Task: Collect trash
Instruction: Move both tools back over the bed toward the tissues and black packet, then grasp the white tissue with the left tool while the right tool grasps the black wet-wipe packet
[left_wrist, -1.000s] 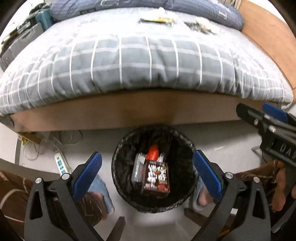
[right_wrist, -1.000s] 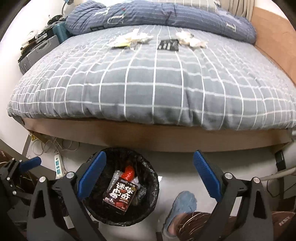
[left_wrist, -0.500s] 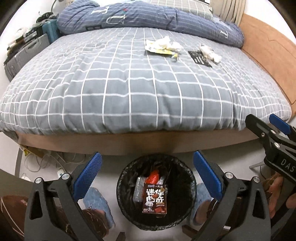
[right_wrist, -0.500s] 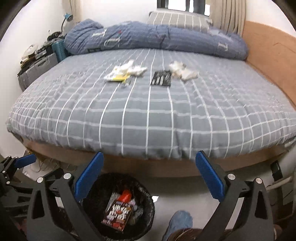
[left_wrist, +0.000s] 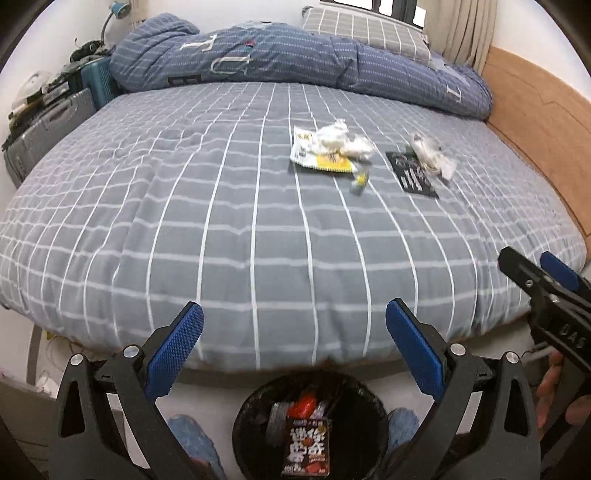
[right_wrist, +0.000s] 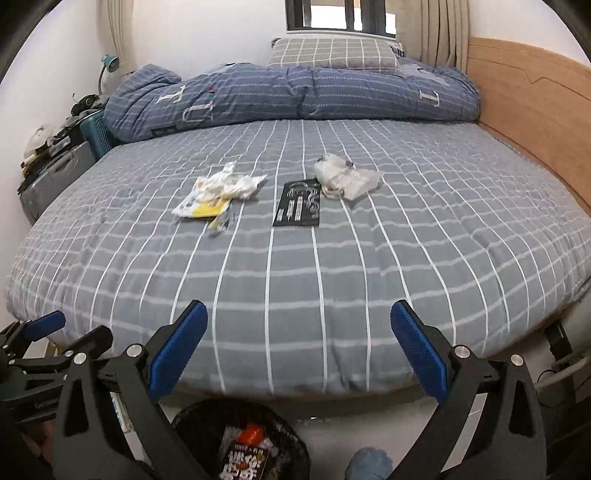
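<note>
This is a home bedroom: a wide bed (right_wrist: 332, 258) under a grey checked sheet, a rolled blue duvet (right_wrist: 295, 96) and pillow (right_wrist: 332, 53) by a curtained window (right_wrist: 340, 16), a wooden headboard (right_wrist: 528, 96), suitcases (right_wrist: 55, 173) beside it, and a black-lined bin (left_wrist: 310, 424) on the floor

We read "迷你奇" on the snack box (left_wrist: 306, 452) at 6 o'clock; large "T", "U" on the duvet (left_wrist: 236, 55) at 12.
</note>
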